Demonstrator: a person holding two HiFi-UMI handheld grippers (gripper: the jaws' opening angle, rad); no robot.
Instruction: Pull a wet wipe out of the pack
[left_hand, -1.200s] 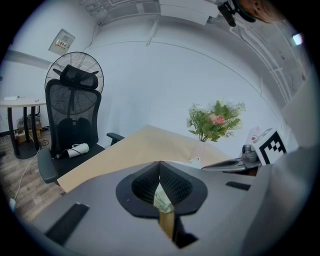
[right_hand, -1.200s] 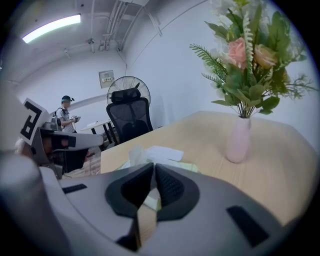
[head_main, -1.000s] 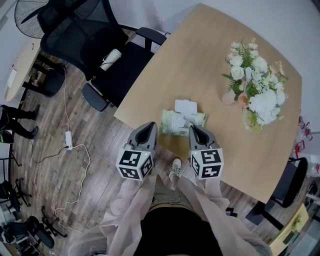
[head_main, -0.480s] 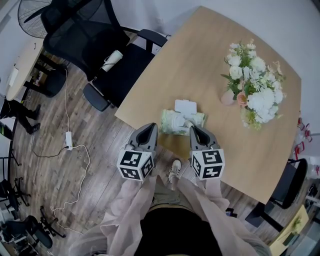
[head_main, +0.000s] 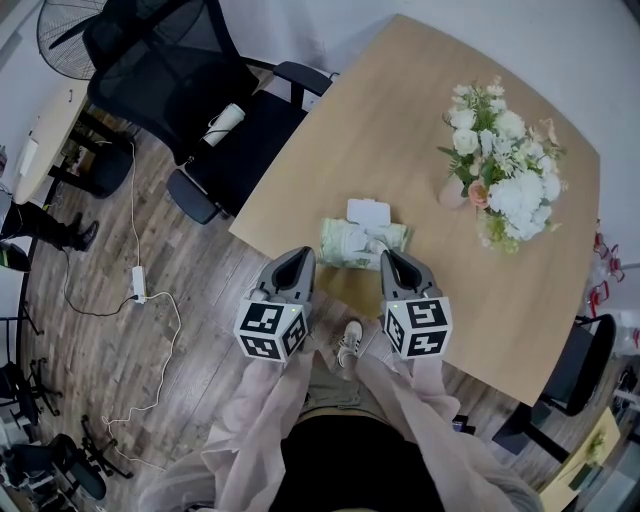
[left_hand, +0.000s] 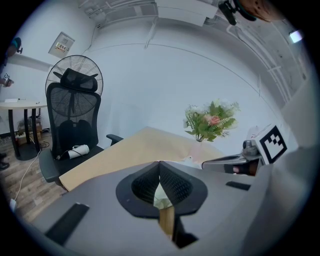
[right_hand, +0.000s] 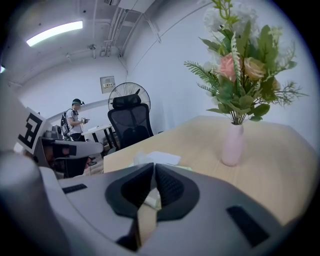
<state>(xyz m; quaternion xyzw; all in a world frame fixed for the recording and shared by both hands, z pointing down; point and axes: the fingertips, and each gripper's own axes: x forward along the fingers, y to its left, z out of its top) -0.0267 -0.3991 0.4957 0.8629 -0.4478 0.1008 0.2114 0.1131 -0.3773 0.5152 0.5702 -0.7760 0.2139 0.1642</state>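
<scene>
Two grippers, head view: left gripper (head_main: 302, 252) and right gripper (head_main: 389, 257) are held level with each other at the near edge of the table (head_main: 400, 110), both pointing toward the wet wipe pack (head_main: 364, 243).
Pack, head view: it lies flat near that edge, just beyond the two tips and between them, with its white lid (head_main: 369, 211) flipped open.
Flowers, head view: the bouquet (head_main: 503, 165) stands well apart, to the right.
Chair, head view: a black office chair (head_main: 215, 110) is at the table's left side.
Left jaws, left gripper view: the tips meet with nothing clamped; the pack (left_hand: 161, 196) shows pale through the gap behind them.
Right jaws, right gripper view: the tips are together, gripping nothing; the pack (right_hand: 157, 159) lies just beyond them.
Vase, right gripper view: the pink vase (right_hand: 232, 145) stands upright, right of the pack.
</scene>
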